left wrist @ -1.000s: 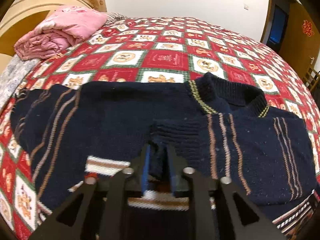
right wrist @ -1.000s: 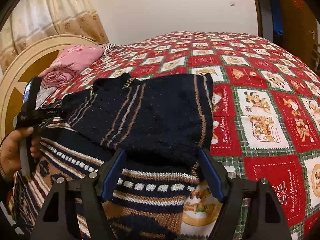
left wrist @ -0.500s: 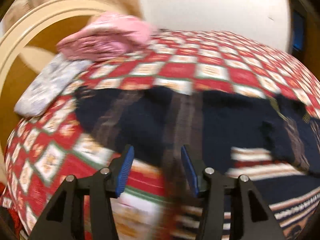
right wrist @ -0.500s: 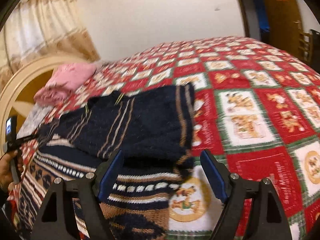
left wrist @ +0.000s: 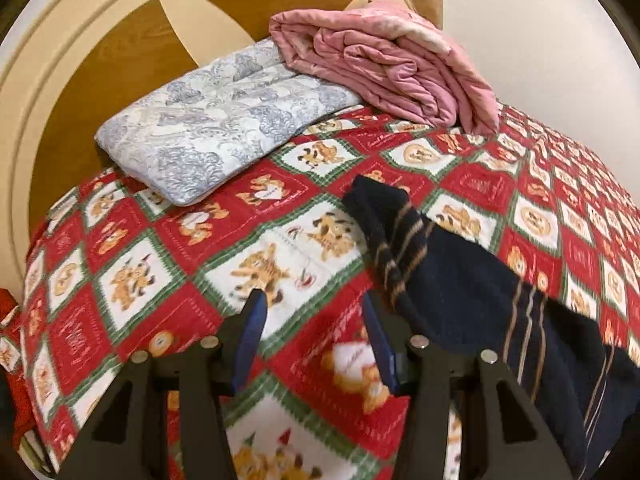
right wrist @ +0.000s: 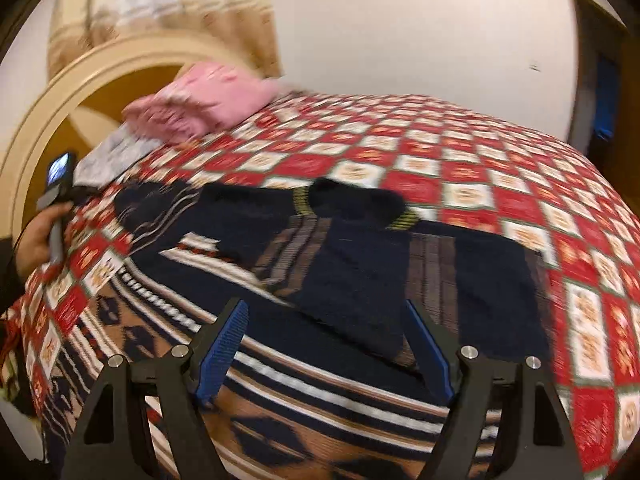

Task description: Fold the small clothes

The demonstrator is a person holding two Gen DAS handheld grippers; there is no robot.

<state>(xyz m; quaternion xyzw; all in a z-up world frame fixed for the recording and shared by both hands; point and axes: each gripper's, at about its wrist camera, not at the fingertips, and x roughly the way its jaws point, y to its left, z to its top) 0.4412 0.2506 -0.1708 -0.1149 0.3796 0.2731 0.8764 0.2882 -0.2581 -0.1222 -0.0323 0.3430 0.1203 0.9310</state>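
A navy knitted sweater (right wrist: 360,264) with tan stripes and a patterned hem lies flat on the red patchwork bedspread (right wrist: 520,184), one sleeve folded over its body. Its left sleeve (left wrist: 396,236) stretches out across the bedspread (left wrist: 180,264) in the left wrist view. My left gripper (left wrist: 314,340) is open and empty, over bare bedspread just left of that sleeve. My right gripper (right wrist: 326,350) is wide open and empty, above the sweater's patterned lower part. The hand holding the left gripper (right wrist: 56,216) shows at the left of the right wrist view.
A folded pink blanket (left wrist: 384,64) and a blue-white quilted pad (left wrist: 224,120) lie at the head of the bed against the round headboard (left wrist: 100,52). A white wall and a dark doorway (right wrist: 600,92) stand behind the bed.
My left gripper let go of the sweater, opened, and swung left to the outstretched sleeve. My right gripper stayed open and pulled back, turning left over the sweater.
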